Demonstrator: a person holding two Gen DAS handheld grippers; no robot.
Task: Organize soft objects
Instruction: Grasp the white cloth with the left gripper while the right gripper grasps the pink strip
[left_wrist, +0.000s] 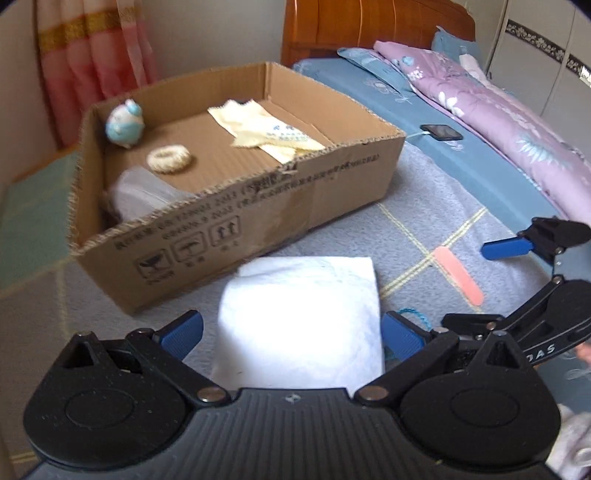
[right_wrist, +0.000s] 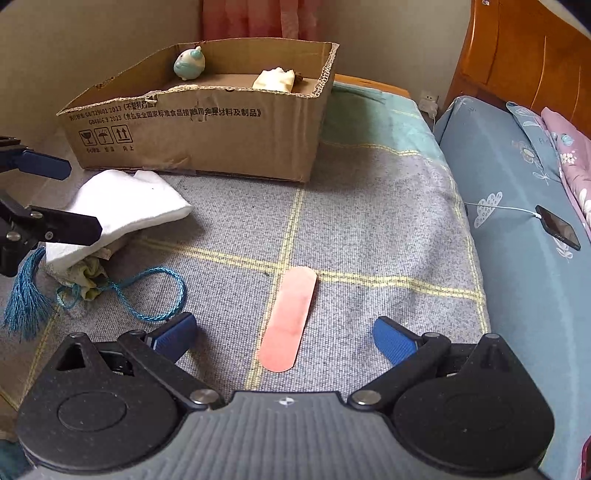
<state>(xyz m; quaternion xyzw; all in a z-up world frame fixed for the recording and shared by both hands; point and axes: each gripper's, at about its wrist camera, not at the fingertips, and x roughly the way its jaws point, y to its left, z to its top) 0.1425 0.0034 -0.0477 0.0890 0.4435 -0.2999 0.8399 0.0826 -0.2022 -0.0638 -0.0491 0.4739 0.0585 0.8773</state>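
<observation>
Looking from the left, I have the left gripper (left_wrist: 291, 332) spread wide, its blue pads on either side of the folded white towel (left_wrist: 301, 317) but not pressing it; I judge it is set so to close on the thick, fluffy fold. The towel lies on the grey woven blanket (right_wrist: 369, 221), just in front of the cardboard box (left_wrist: 258, 206), which already holds a round plush toy (left_wrist: 123, 123), a knitted ring (left_wrist: 170, 158) and a yellow cloth (left_wrist: 266, 134). Beside the towel trails a blue tasselled cord (right_wrist: 147, 295). To the right, my right gripper (right_wrist: 284, 339) is also wide open and holds nothing, straddling the flat pink rounded strip (right_wrist: 288, 317).
</observation>
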